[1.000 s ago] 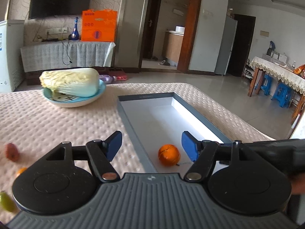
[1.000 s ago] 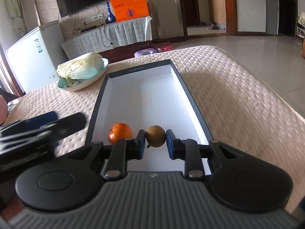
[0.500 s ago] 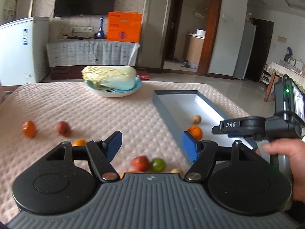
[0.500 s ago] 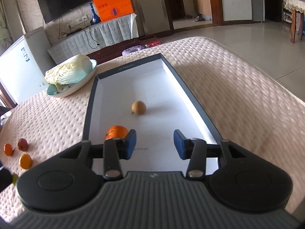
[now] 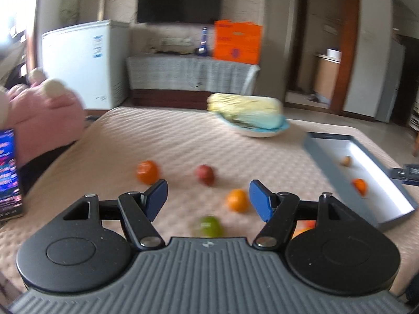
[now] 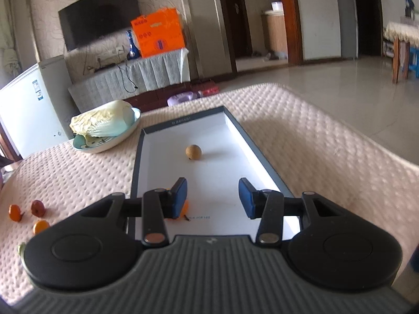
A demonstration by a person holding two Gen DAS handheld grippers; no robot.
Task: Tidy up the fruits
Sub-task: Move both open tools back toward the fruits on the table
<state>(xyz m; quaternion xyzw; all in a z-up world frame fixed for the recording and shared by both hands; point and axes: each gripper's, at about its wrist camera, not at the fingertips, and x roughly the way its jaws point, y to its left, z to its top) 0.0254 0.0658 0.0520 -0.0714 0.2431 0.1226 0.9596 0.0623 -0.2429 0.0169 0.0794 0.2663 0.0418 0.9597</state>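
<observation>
Just ahead of the left gripper (image 5: 208, 196), low between its spread fingers, lies a green fruit (image 5: 209, 225), blurred; kind not readable. An orange fruit (image 5: 237, 200) sits slightly beyond it, just inside the right-hand blue pad (image 5: 258, 198). A red fruit (image 5: 205, 174) and a second orange one (image 5: 147, 172) lie farther out, the latter off toward the left pad. None is elongated, so approach angle looks uncritical. Left jaws stand wide, nothing between the pads. Judgement: left hand is the nearer one for all loose fruit on the quilted cover (image 5: 170, 141).

Right gripper (image 6: 212, 196) hangs over the near end of the grey tray (image 6: 262, 157), jaws parted and empty. A brown round fruit (image 6: 193, 152) rests ahead mid-tray; an orange (image 6: 184, 206) peeks behind its left pad
</observation>
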